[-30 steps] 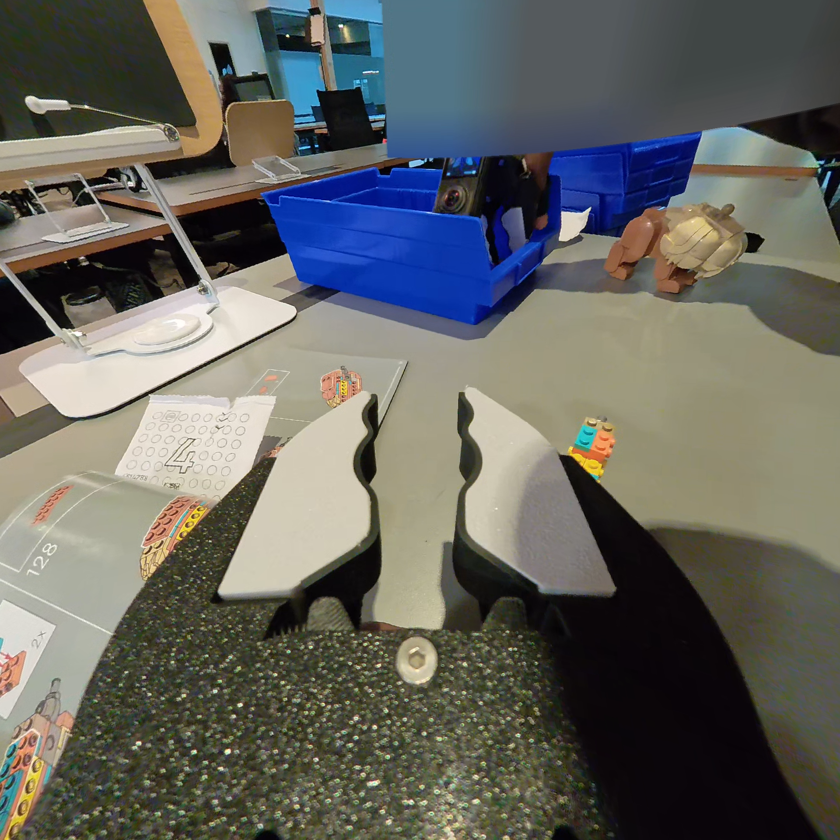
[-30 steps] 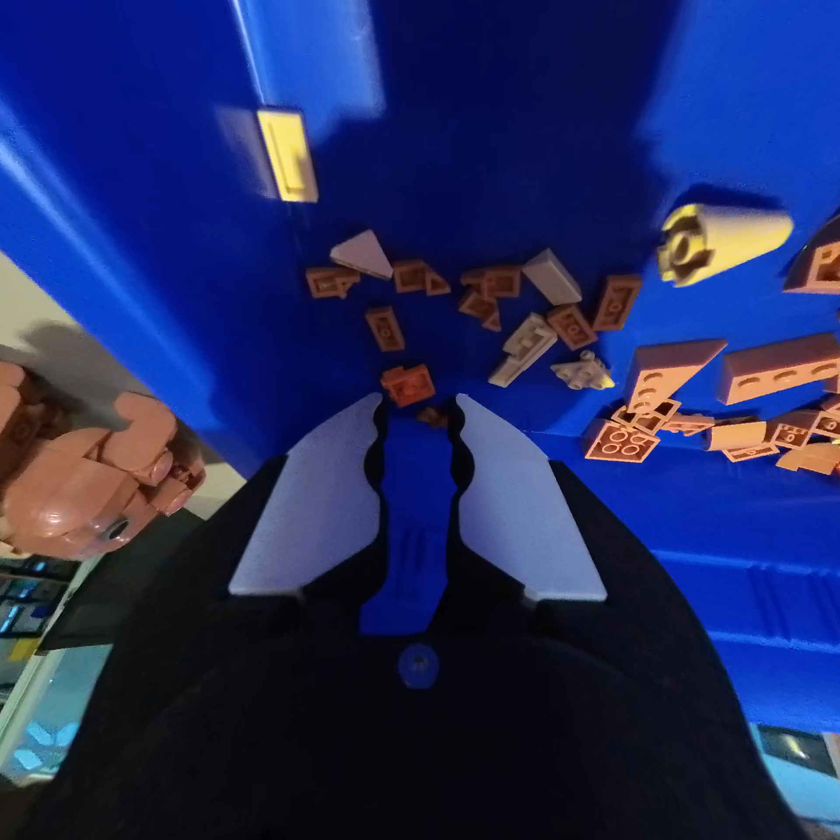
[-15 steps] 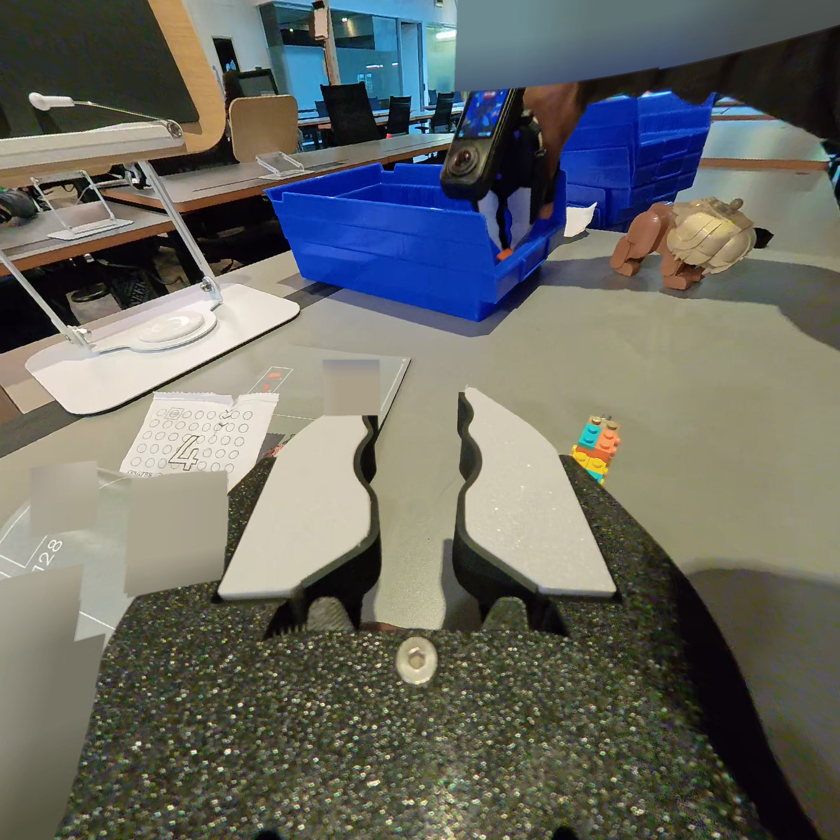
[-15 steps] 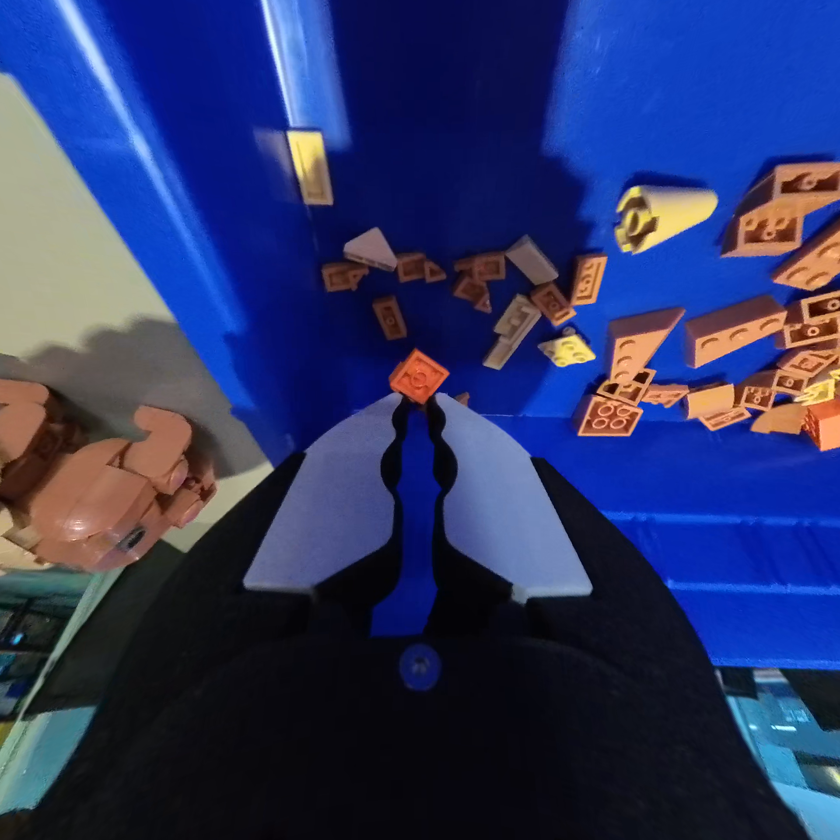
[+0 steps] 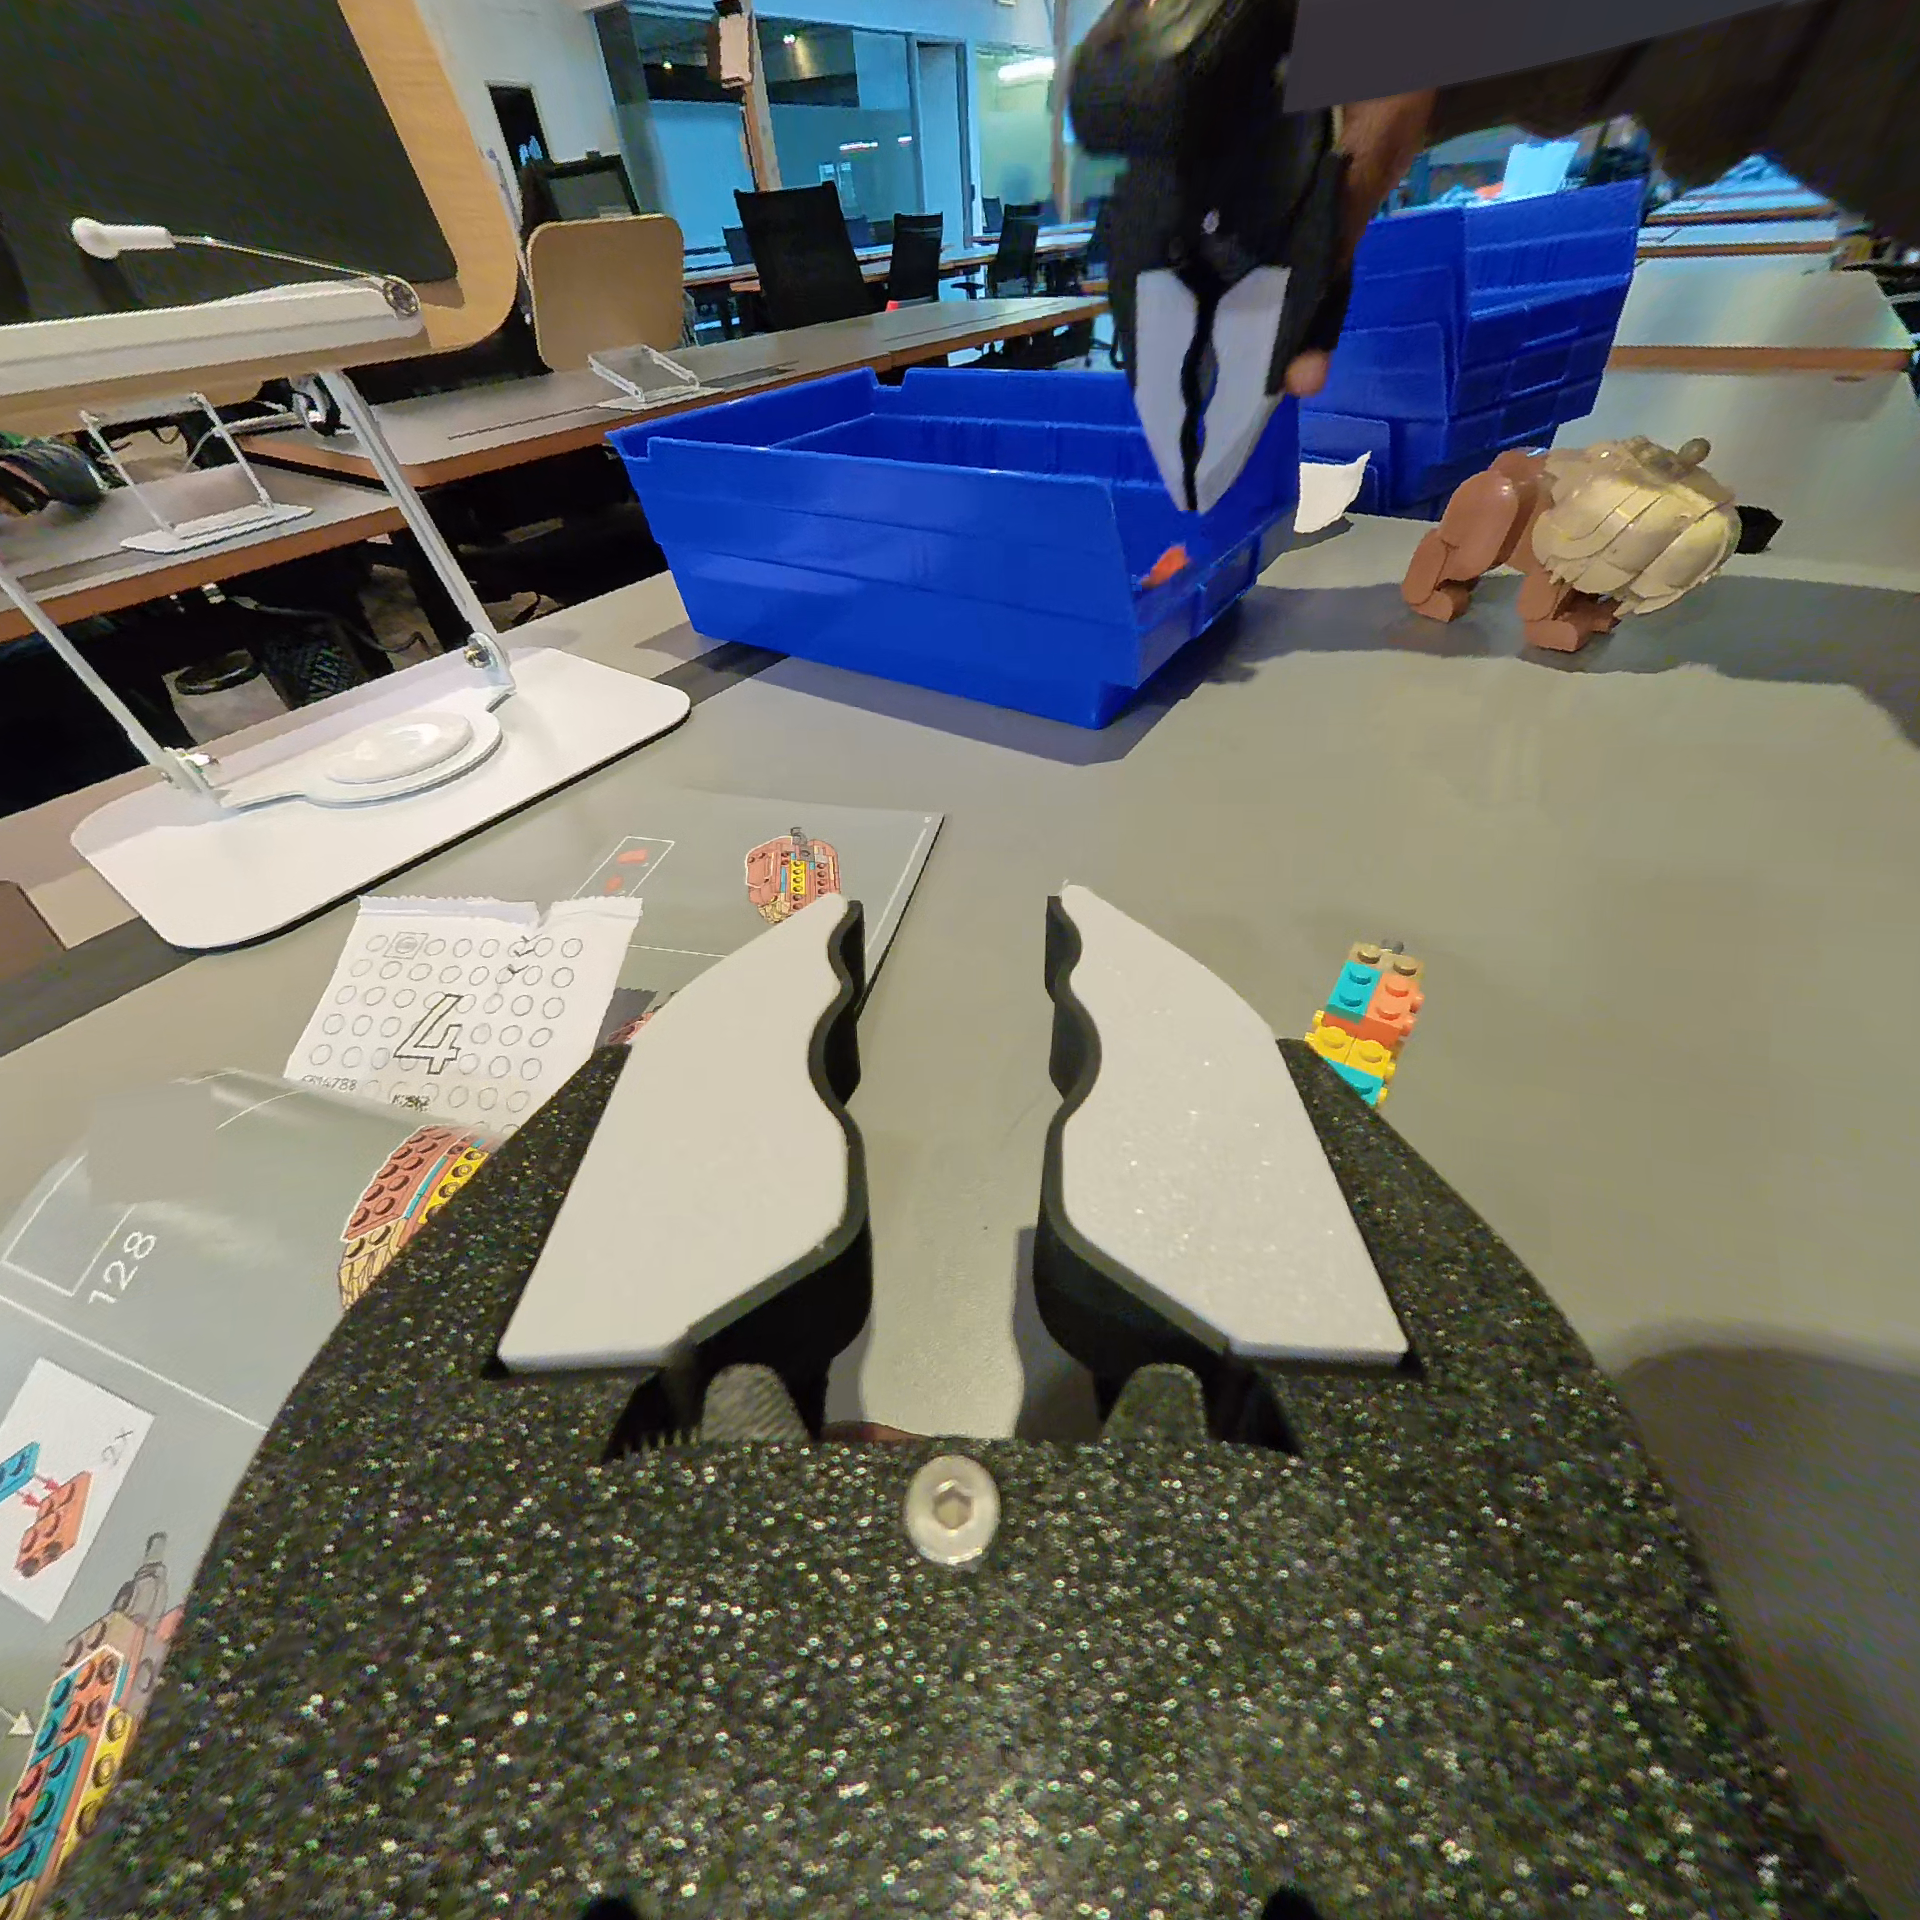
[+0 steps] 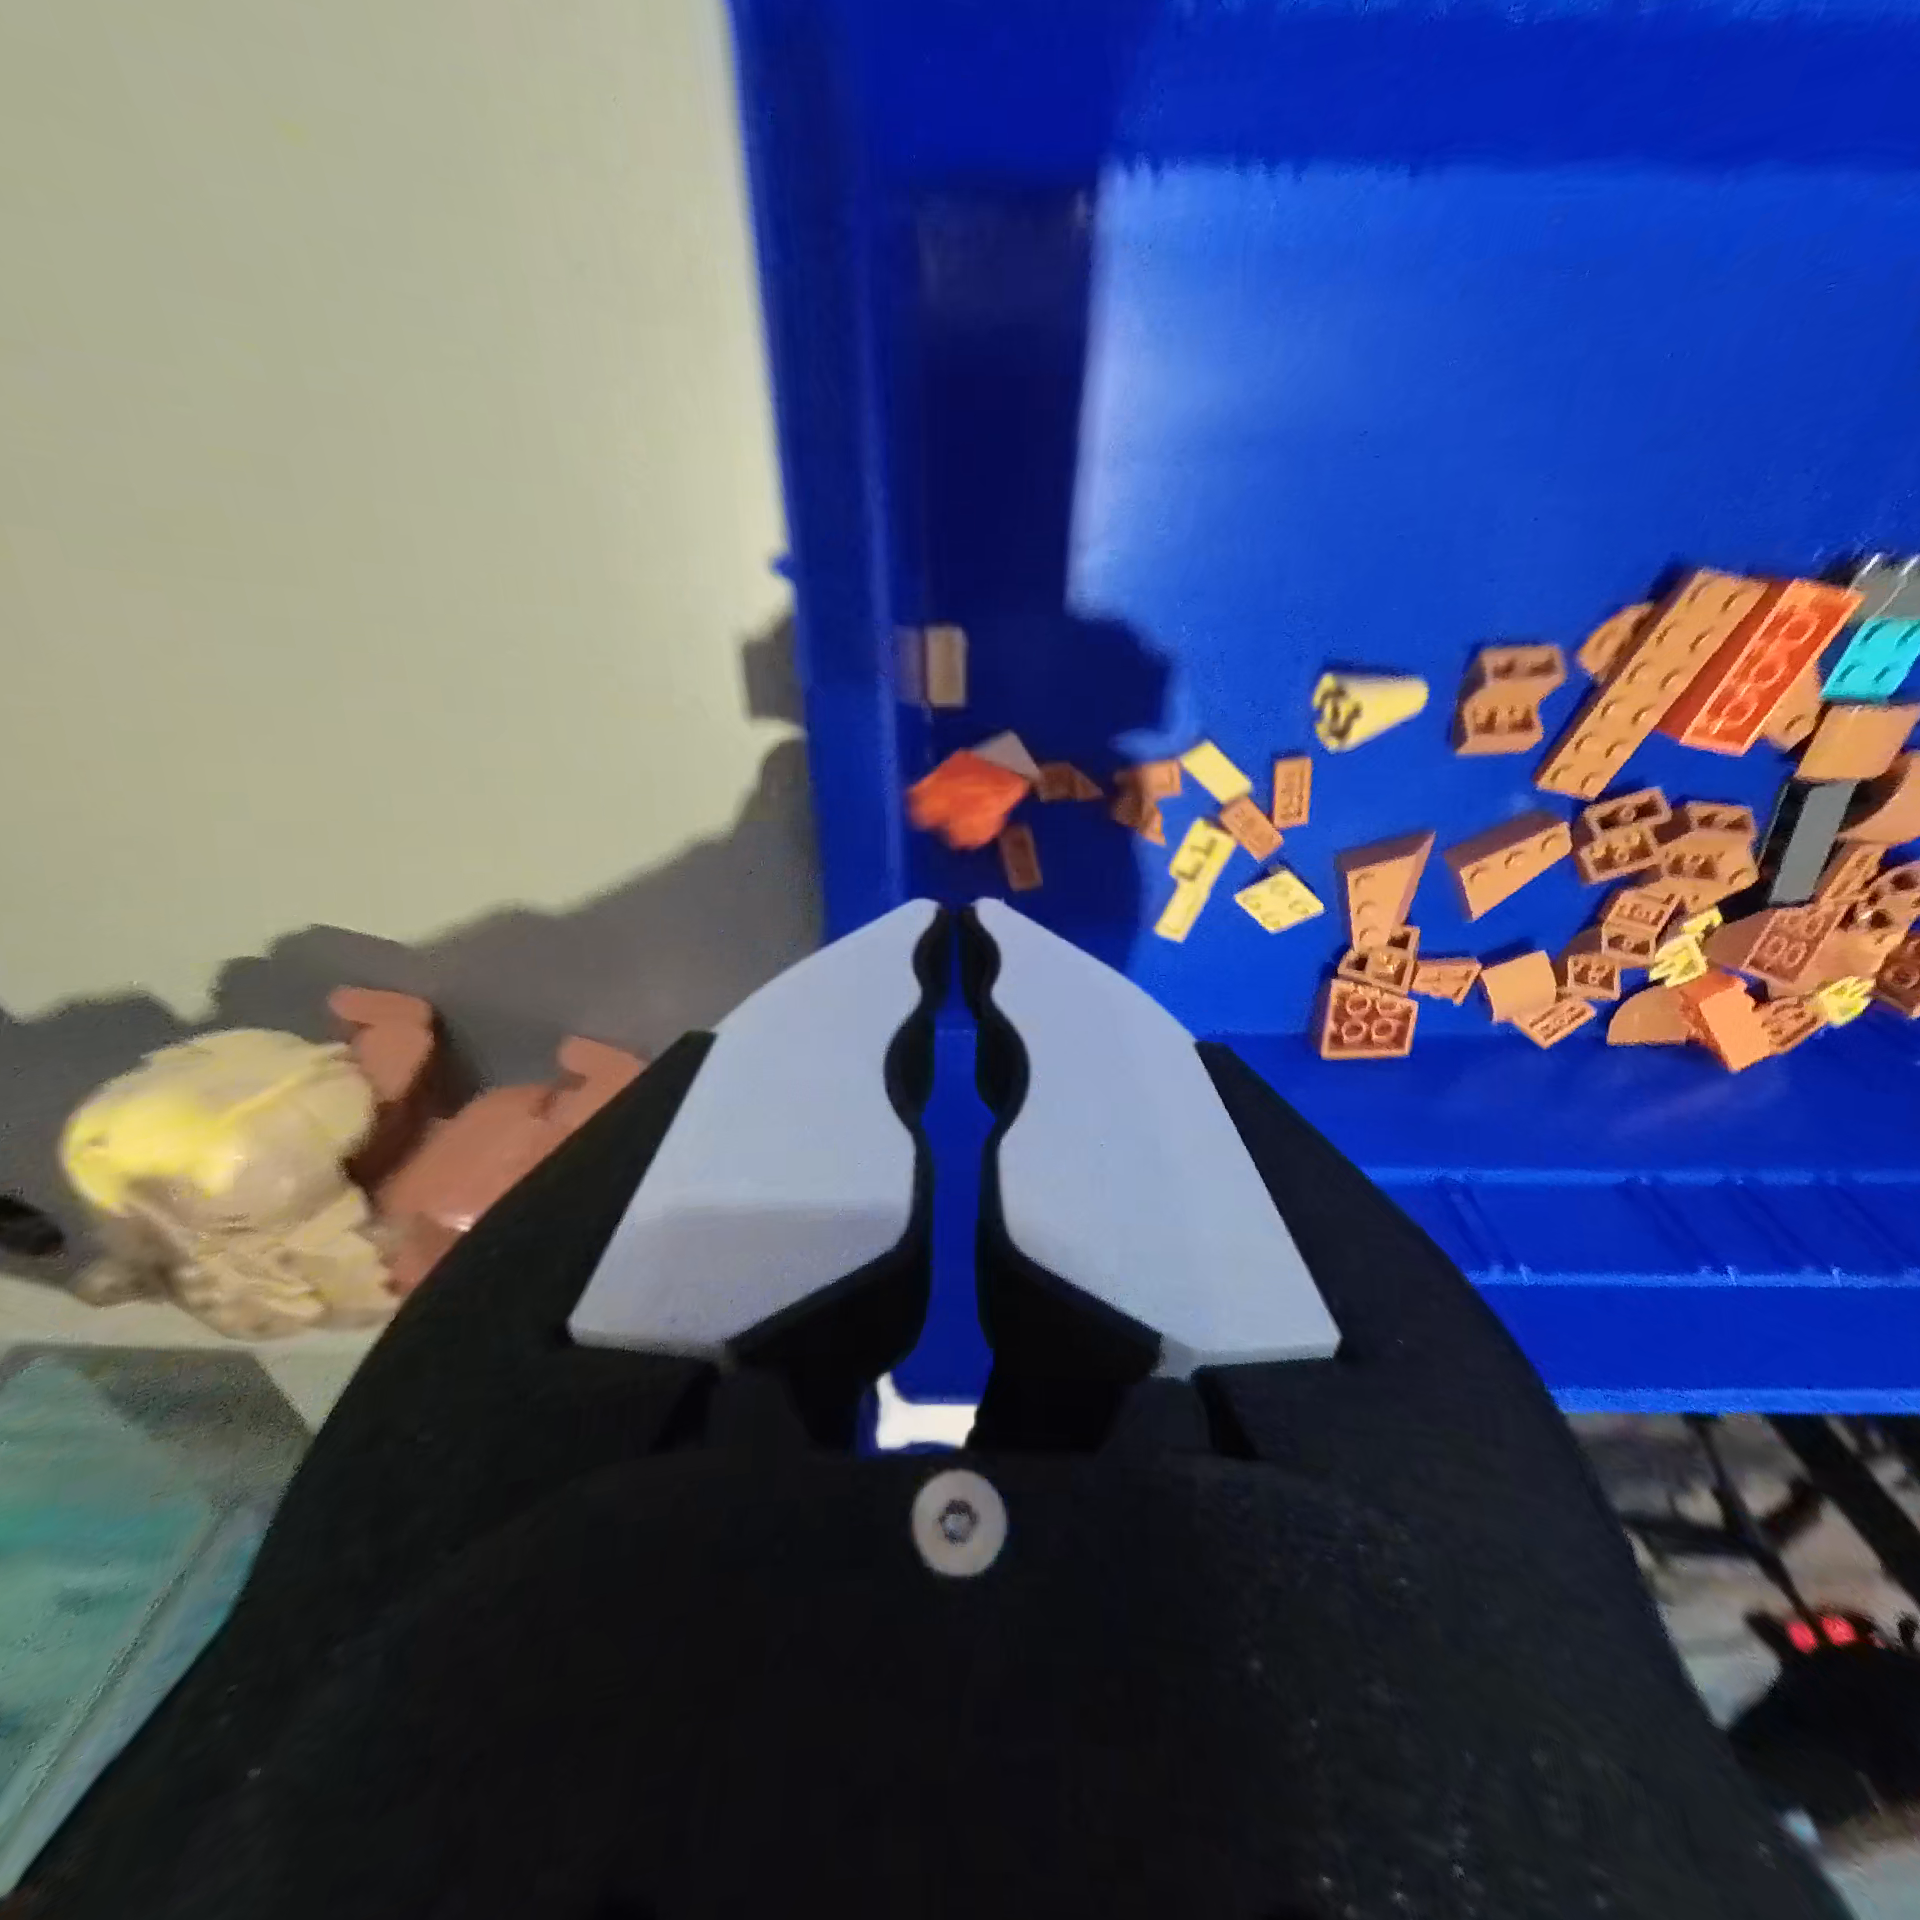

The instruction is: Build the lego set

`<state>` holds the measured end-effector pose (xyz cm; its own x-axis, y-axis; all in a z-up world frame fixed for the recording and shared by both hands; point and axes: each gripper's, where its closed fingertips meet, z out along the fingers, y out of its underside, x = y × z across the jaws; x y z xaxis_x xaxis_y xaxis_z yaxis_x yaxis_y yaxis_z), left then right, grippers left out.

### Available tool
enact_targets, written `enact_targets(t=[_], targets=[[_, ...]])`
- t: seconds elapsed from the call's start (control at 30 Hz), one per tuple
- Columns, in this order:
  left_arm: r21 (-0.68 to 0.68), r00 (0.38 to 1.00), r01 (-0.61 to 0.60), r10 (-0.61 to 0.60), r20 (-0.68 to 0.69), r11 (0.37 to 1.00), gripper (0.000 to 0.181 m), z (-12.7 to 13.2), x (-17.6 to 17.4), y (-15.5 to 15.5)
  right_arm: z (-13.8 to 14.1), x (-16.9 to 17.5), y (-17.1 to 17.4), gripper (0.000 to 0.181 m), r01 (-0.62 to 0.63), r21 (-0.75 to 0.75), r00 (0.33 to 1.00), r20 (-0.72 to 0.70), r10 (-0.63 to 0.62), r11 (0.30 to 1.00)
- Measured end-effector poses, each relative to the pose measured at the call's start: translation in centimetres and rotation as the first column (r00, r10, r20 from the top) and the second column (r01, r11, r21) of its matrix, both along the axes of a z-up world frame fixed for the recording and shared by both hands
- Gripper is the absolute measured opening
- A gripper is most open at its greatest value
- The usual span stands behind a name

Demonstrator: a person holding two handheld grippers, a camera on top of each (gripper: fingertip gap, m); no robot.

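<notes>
Right gripper (image 6: 957,910) is up over the blue bin (image 5: 914,582), fingers pinched together on nothing, and an orange brick (image 6: 968,798) sits blurred just beyond the tips, apart from them. Left gripper (image 5: 951,914) hangs spread and empty above the table (image 5: 1351,810), well short of the bin, a small stack (image 5: 1366,1018) just right of it.

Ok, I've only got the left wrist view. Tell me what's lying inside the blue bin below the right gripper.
Observer: Loose bricks lie scattered on the floor of the blue bin, mostly orange-brown, with a few yellow.
Operator: Check the jaws on the right gripper for a brick.
Observer: The right gripper has its jaws almost together with nothing between them. A blurred orange piece shows beyond the tips, apart from them.
Operator: Find me a teal one in there.
Observer: One teal brick sits at the pile's far right, against a red-orange plate.
</notes>
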<state>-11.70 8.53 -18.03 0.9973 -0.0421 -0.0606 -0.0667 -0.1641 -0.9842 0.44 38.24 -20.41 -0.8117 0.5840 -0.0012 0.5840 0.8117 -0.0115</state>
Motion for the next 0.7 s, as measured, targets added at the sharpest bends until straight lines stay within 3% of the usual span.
enact_targets(t=[0.1,0.2,0.43,0.53,0.7], targets=[[-0.004,1.0,0.003,-0.003,-0.007,1.0,0.033,-0.1,0.1,0.0,1.0,0.9,-3.3,0.0,-0.018,-0.093,0.998,-0.053,0.013,0.995],[-0.005,1.0,0.005,-0.005,-0.011,1.0,0.033,-0.1,0.2,0.0,0.7,1.5,-4.4,0.003,-0.046,-0.047,0.995,-0.089,0.042,0.998],[-0.011,1.0,0.004,-0.004,-0.016,1.0,0.033,-0.2,0.3,0.1,-0.7,-3.9,-1.0,0.017,-0.006,0.045,0.981,-0.193,0.014,0.999],[-0.007,1.0,0.0,0.0,-0.017,1.0,0.033,-0.1,0.2,0.0,-2.7,-5.9,0.3,0.026,0.079,0.024,0.985,-0.157,-0.074,0.997],[-0.006,1.0,-0.012,0.012,-0.016,1.0,0.033,-0.1,-0.2,-0.2,-5.4,-5.9,1.7,0.028,0.172,0.024,0.982,-0.088,-0.169,0.985]])
